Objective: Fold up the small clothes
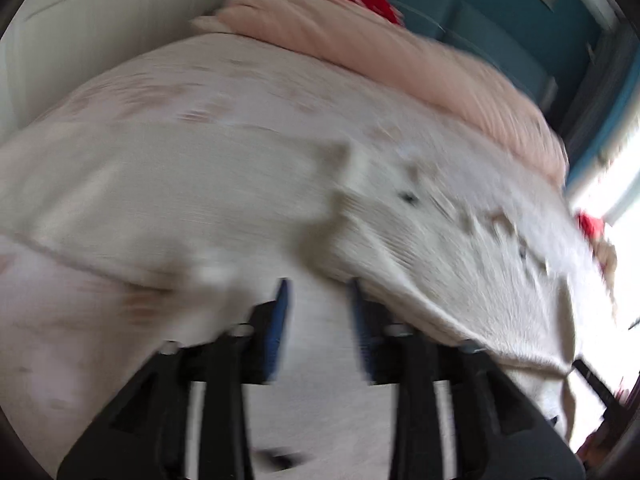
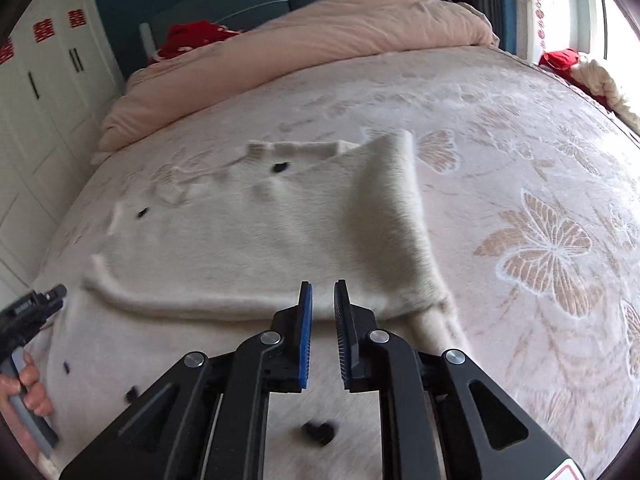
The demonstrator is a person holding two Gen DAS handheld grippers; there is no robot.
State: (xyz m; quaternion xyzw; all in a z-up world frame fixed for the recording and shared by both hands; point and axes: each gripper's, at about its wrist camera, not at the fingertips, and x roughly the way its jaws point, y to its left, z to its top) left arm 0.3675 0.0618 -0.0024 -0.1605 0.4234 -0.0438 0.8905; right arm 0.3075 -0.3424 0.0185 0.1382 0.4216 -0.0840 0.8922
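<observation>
Broadly, a bed (image 2: 520, 128) is spread beyond both sets of jaws, and a cream sweater (image 2: 248, 240) is laid flat on it, directly ahead of the right gripper (image 2: 323, 300), whose jaws are set narrowly apart and empty. The left gripper (image 1: 318, 300) is parted too, nothing held. Soft, light, floppy knit is judged; the folded hem just before the jaws is best pinched.

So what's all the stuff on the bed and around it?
sweater: 1, cream with small black marks, spread on the bed, partly folded
bedspread: 1, pale pink, butterfly pattern
duvet: 1, peach, bunched at the headboard
red cloth: 1, behind the duvet
red and cream bundle: 1, at the window-side bed edge
wardrobe: 1, white, beside the bed
left tool: 1, black, blue pads, open
right tool: 1, black, blue pads, open
</observation>
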